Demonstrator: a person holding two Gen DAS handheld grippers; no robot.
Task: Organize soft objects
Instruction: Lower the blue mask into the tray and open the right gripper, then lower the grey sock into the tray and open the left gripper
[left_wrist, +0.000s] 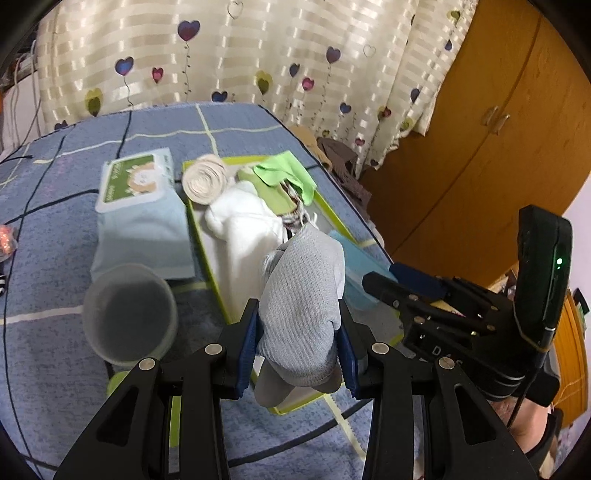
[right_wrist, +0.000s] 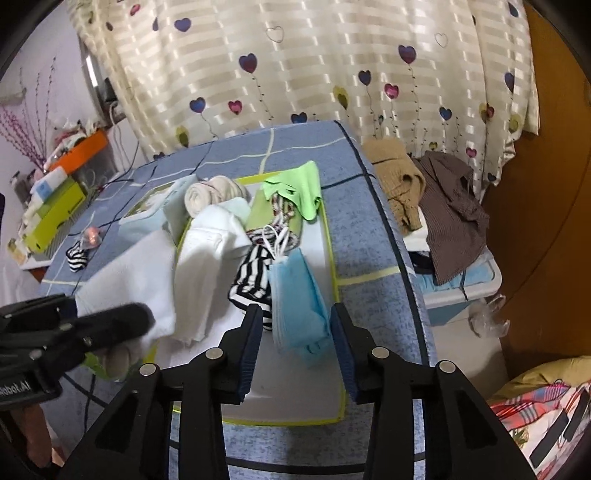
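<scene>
Now L gripper (left_wrist: 298, 332) tilted down w/ grey sock (left_wrist: 303, 302) over tray (left_wrist: 207, 254).

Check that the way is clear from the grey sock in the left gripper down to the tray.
Nothing visible blocks it. The left gripper holds the grey sock directly over the tray, beside the white cloth already lying inside.

Evenly lit indoors, soft and shadowless. Strongly bent by fisheye, with black corners. Smeared by motion blur on the grey cup (left_wrist: 129, 314) and left gripper (right_wrist: 110, 325); sharp centrally.
</scene>
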